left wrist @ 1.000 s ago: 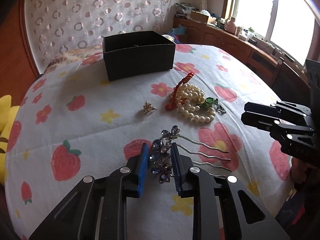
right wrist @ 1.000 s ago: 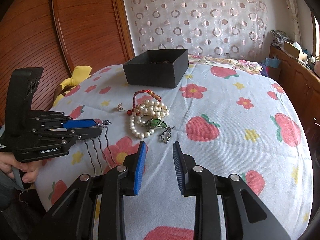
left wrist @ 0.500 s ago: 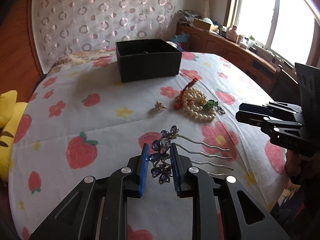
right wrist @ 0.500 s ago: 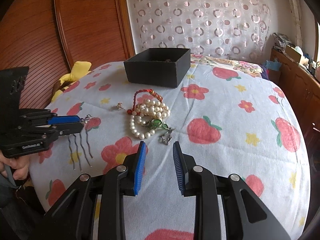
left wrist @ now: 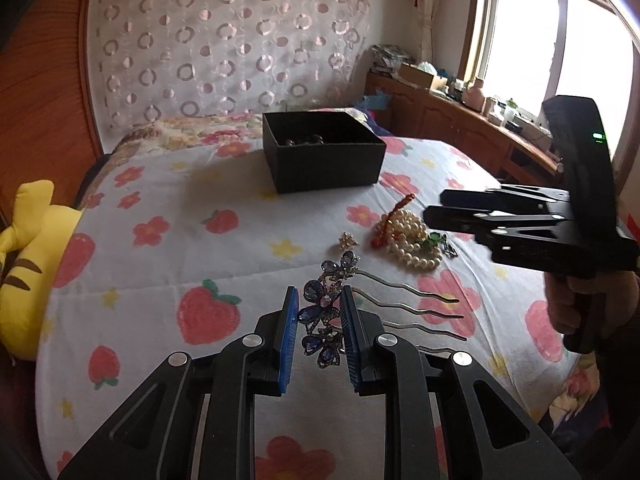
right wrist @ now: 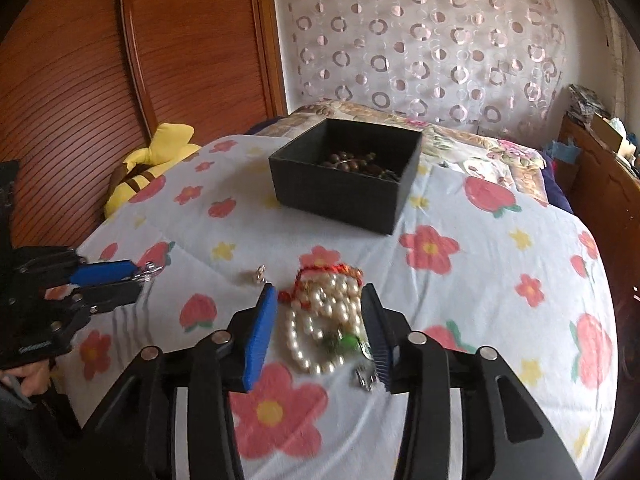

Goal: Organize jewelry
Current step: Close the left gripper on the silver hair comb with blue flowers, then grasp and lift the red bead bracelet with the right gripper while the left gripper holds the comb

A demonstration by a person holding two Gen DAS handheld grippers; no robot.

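Jewelry lies on a floral bedspread point(right wrist: 500, 292) in front of a black box point(right wrist: 344, 196), which holds dark brown beads point(right wrist: 352, 160). Nearer than the box, the left gripper point(left wrist: 319, 326) is clamped on the blue rhinestone flower head of a hair comb point(left wrist: 324, 320), whose silver prongs trail rightward. Also short of the box, the right gripper point(right wrist: 318, 322) is spread wide, its fingers flanking a pearl necklace point(right wrist: 324, 320) tangled with a red cord bracelet point(right wrist: 320, 272) and green beads point(right wrist: 346, 342). A small gold earring point(left wrist: 348, 240) sits between box and comb.
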